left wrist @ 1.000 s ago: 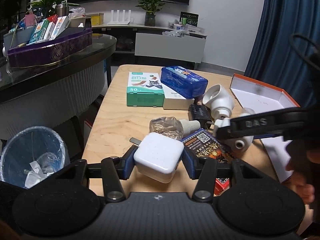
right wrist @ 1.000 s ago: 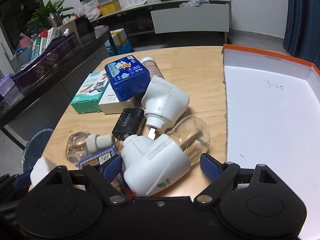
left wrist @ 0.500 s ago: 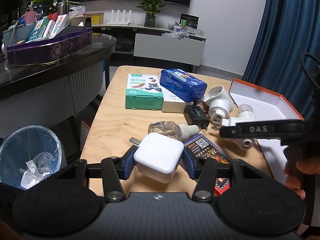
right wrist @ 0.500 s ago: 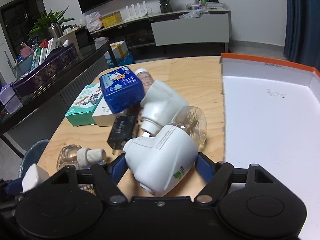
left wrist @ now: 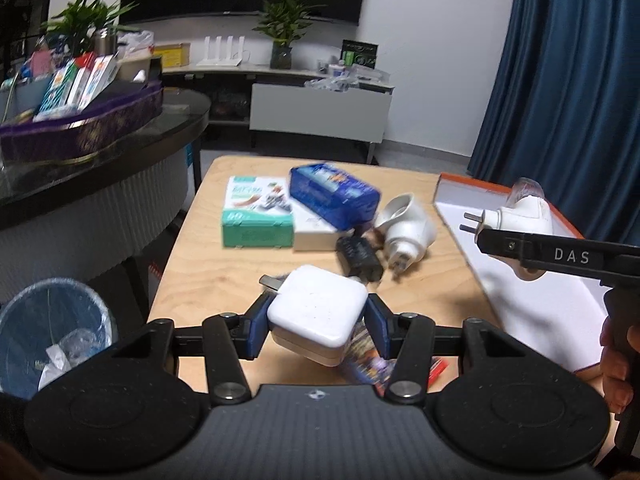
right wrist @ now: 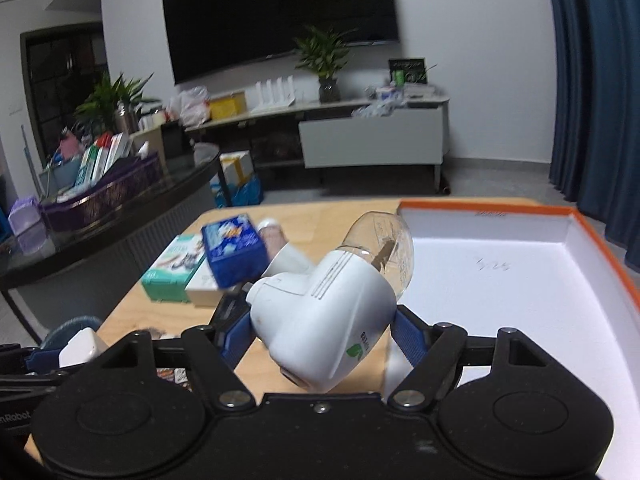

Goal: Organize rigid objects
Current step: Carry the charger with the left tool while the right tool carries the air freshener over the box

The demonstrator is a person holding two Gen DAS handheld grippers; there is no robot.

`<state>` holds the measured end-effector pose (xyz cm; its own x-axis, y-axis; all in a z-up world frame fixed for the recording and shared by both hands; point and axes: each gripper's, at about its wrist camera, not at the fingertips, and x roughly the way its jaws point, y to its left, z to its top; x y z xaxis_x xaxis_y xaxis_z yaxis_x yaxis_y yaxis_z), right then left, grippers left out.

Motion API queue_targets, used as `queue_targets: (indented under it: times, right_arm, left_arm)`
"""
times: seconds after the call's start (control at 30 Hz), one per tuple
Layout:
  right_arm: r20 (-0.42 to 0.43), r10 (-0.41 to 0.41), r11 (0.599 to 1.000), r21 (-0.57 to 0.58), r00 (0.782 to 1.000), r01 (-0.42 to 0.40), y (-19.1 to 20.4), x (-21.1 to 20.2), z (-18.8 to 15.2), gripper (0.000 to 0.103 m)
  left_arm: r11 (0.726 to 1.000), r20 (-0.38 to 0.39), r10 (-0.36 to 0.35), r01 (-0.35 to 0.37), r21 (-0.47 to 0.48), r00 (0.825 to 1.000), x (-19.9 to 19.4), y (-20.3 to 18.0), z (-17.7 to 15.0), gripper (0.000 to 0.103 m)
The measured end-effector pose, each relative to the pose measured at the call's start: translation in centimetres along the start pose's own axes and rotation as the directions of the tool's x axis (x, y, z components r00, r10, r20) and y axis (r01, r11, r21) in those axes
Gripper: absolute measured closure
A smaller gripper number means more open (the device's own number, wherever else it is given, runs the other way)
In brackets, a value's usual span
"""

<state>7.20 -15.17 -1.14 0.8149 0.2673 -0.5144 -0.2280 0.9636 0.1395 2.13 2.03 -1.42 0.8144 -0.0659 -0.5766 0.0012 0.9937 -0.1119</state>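
My left claw (left wrist: 316, 322) is black with blue pads and carries a plain white square charger (left wrist: 316, 312). My right claw (right wrist: 322, 334), black with blue pads too, carries a white plug-in vaporizer (right wrist: 320, 316) with a small green leaf mark and a clear bottle. The pale wood worktop (left wrist: 208, 272) bears a green-and-white carton (left wrist: 256, 218), a deep blue printed pack (left wrist: 334, 196) and a white tray edged in orange (right wrist: 520, 280).
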Motion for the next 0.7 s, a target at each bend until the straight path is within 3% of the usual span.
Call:
queue_targets:
  times: [0.47, 0.7]
  right_arm:
    - [0.026, -0.182, 0.982, 0.048, 0.983, 0.18, -9.2, -5.2, 5.0, 0.015]
    - [0.033, -0.23, 0.973, 0.035, 0.973, 0.229, -13.0, -6.6, 6.7, 0.015]
  left_arm:
    - [0.979, 0.013, -0.188, 0.187, 0.085, 0.982, 3.3, -11.2, 7.7, 0.052]
    - [0.964, 0.001, -0.241, 0.24, 0.112, 0.97, 5.4, -15.7, 11.2, 0.052]
